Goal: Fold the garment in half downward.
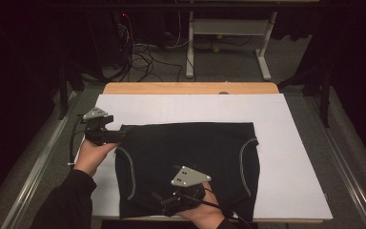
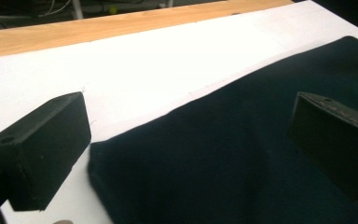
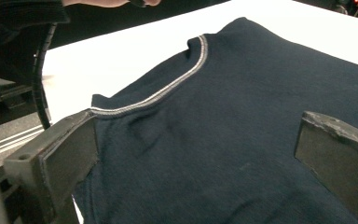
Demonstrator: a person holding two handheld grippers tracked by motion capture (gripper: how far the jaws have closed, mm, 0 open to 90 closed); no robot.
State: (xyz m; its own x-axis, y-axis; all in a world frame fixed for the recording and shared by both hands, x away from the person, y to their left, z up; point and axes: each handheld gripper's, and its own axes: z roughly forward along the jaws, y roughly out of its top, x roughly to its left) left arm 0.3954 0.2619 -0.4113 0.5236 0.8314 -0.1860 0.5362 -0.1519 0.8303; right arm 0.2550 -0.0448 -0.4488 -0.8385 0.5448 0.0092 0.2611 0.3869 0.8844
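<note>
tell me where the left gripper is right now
In the high view the left gripper is at the left side of the white board, at the far-left corner of the dark garment. Its jaws are open, straddling that corner's edge.

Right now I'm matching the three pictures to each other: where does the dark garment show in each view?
High view: the dark garment lies spread across the middle of the white sheet.
Left gripper view: it fills the lower right, its corner near the left claw.
Right gripper view: it covers the centre and right, between the jaws of the right claw.
Shared landmark: the white sheet, which borders the garment's edge in all three views.
</note>
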